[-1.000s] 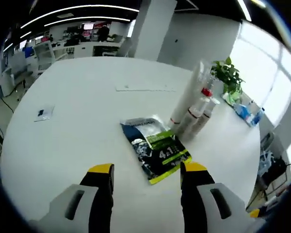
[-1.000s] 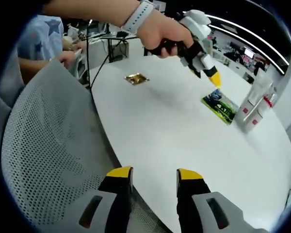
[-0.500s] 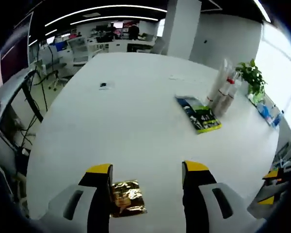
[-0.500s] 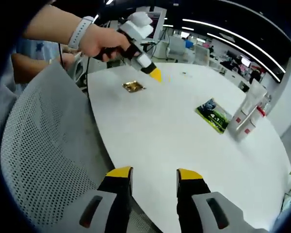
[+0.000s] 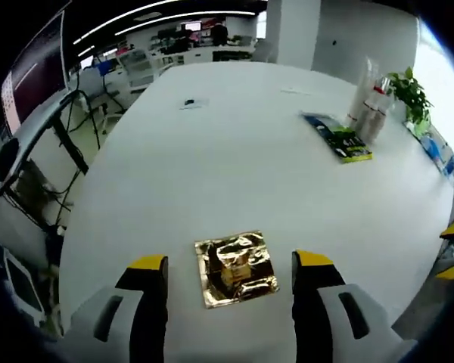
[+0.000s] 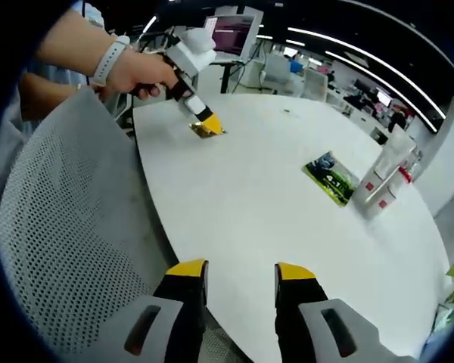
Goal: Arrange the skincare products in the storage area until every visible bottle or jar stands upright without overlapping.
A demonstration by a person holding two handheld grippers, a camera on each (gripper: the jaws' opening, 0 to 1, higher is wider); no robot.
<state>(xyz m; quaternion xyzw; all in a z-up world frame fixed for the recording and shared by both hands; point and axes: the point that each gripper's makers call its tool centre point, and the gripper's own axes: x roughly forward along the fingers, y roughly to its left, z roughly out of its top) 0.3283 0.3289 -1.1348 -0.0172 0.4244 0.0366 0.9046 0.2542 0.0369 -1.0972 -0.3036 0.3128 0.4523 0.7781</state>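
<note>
A: The left hand-held gripper (image 5: 231, 265) has its jaws spread, one on either side of the gold packet (image 5: 235, 267) lying flat near the table (image 5: 234, 151) edge. It isn't pinching anything.

B: How would that packet handle, do you think?

A: Light and crinkly, I'd judge, thin foil that slides on a smooth top. A flat sachet like that gives little to bite; best taken at an edge or corner, with one jaw slipped under.

B: And the bottles?

A: The white tubes (image 5: 368, 106) stand upright in a close cluster at the far side, with the dark green packet (image 5: 337, 136) lying flat just beside them. The tubes look like stiff plastic, tall and narrow, so likely to tip; I'd take them around the body, low down.

B: What does the right gripper view add?

A: It shows the person's hand (image 6: 140, 72) holding the left hand-held gripper over the gold packet, a grey mesh chair (image 6: 60, 242) against the table's near edge, and the right hand-held gripper (image 6: 240, 271) itself, jaws apart and empty, hovering at that edge well apart from everything. The left gripper view adds the gold packet's wrinkled face up close and a potted plant (image 5: 413, 94) behind the tubes.
</note>
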